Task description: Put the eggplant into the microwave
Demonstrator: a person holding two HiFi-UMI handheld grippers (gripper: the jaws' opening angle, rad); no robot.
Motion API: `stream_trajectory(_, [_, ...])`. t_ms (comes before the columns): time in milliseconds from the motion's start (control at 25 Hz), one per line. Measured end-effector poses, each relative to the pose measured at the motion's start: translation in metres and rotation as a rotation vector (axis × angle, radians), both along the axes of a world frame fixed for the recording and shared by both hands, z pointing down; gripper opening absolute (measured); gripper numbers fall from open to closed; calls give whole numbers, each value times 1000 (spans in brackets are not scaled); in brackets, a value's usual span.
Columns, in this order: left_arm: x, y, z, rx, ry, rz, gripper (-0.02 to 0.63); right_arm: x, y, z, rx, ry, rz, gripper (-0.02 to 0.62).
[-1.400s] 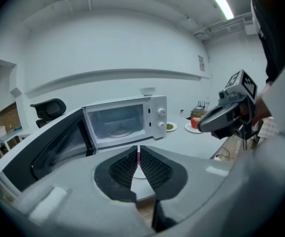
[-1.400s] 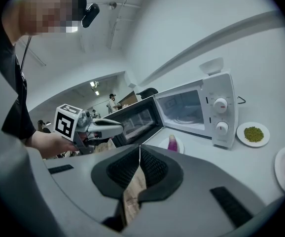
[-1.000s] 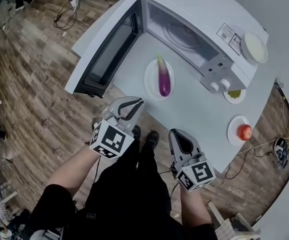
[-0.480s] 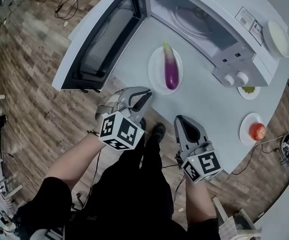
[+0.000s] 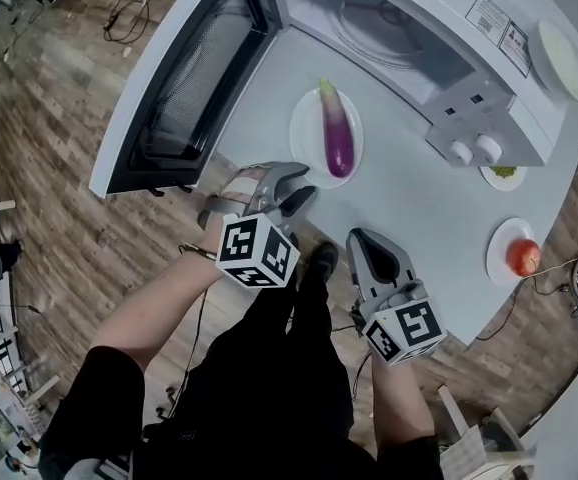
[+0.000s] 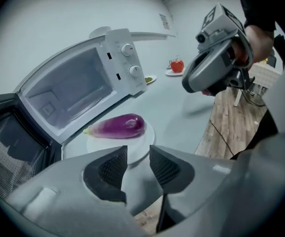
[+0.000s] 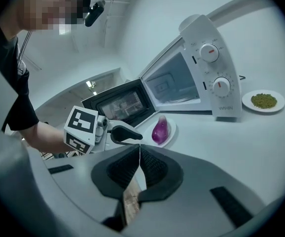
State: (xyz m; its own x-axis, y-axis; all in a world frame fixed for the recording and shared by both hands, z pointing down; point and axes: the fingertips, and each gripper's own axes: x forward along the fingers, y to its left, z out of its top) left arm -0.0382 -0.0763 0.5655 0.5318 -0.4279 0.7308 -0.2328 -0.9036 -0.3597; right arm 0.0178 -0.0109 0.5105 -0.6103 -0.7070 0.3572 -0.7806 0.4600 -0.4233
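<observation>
Left tool (image 5: pixel 294 183): jaws spread, just been opening, nothing between; seemingly at the table (image 5: pixel 409 218) edge.
Right tool (image 5: pixel 361 240): jaws pressed together, empty.
Eggplant (image 5: pixel 337 140): on plate (image 5: pixel 307 146), before open microwave (image 5: pixel 489 98).

Beyond the left claw (image 6: pixel 138 152), the microwave door (image 6: pixel 12 144) runs off the picture's left edge, and its mesh window is too dark to see through. Far past the claw's tips, the red fruit (image 6: pixel 177 65) is too small to tell tomato from apple. The plate of green food (image 6: pixel 150 79) is half hidden behind the microwave (image 6: pixel 123 63) corner. In the head view the microwave's top is cut off by the upper edge, and its label (image 5: pixel 489 15) is too small to read.
</observation>
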Motion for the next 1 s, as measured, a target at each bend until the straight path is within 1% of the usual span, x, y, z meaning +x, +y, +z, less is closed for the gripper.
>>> stream_trajectory(80, [2, -2, 3, -7, -12, 10, 137, 3, -2, 1, -1, -3, 8, 17])
stream_trajectory(240, [4, 0, 9, 14, -73, 67, 141, 8, -5, 2, -2, -8, 26, 17])
stream_trajectory(320, [6, 0, 11, 16, -91, 85, 141, 11, -6, 2, -2, -9, 33, 17])
stream_trajectory(440, [9, 0, 13, 9, -107, 98, 141, 14, -7, 3, -5, -10, 43, 17])
stream_trajectory(720, [14, -2, 14, 46, -161, 150, 141, 18, -9, 5, -10, -5, 58, 17])
stream_trajectory(840, [16, -4, 14, 44, -174, 156, 141, 19, -9, 5, -8, -5, 60, 17])
stream_trajectory(1000, [16, -6, 18, 42, -210, 166, 141, 20, -7, 6, -10, -9, 62, 17])
